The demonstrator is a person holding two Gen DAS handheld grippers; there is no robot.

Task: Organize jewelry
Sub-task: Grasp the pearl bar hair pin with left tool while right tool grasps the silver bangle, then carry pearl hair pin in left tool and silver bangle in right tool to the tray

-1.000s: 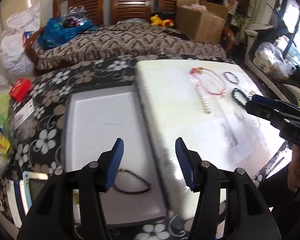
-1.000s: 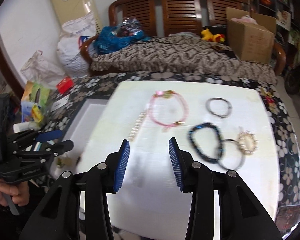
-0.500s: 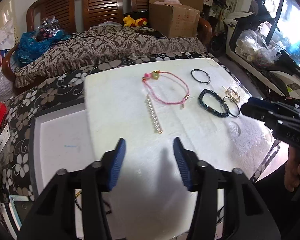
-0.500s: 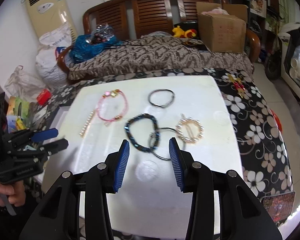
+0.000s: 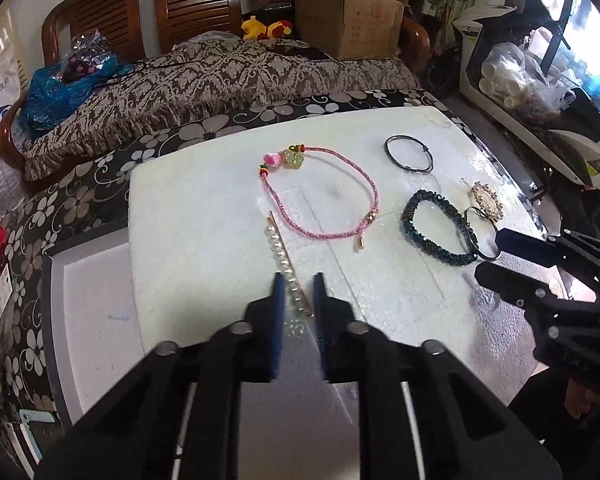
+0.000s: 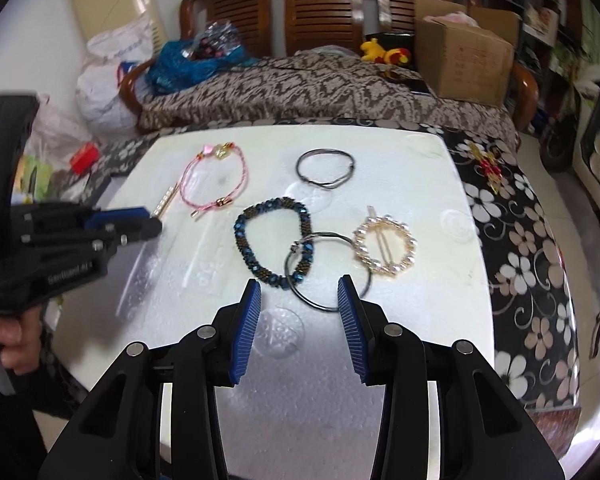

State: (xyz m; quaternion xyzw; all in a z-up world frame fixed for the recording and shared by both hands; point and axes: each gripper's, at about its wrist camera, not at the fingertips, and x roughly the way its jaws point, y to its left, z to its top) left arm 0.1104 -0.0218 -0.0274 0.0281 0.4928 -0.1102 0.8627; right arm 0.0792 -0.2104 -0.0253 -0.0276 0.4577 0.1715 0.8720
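Note:
Jewelry lies on a white foam board (image 5: 204,216). A pearl hair clip (image 5: 281,257) lies with its near end between the narrowed jaws of my left gripper (image 5: 297,282), which also shows in the right wrist view (image 6: 148,222). Beyond it are a pink cord bracelet (image 5: 324,196), a thin black bracelet (image 5: 409,153), a dark beaded bracelet (image 6: 274,242), a thin metal ring bracelet (image 6: 324,272) and a round pearl brooch (image 6: 384,246). My right gripper (image 6: 299,294) is open, just in front of the metal ring bracelet.
A shallow white tray (image 5: 92,304) sits left of the foam board on a floral tablecloth (image 6: 516,216). Behind are a wooden bench with a patterned cushion (image 5: 220,68), a cardboard box (image 5: 348,20) and bags.
My left gripper moved from over the tray to the right onto the foam board and narrowed around the pearl hair clip's end. My right gripper shifted right toward the beaded and ring bracelets, still open.

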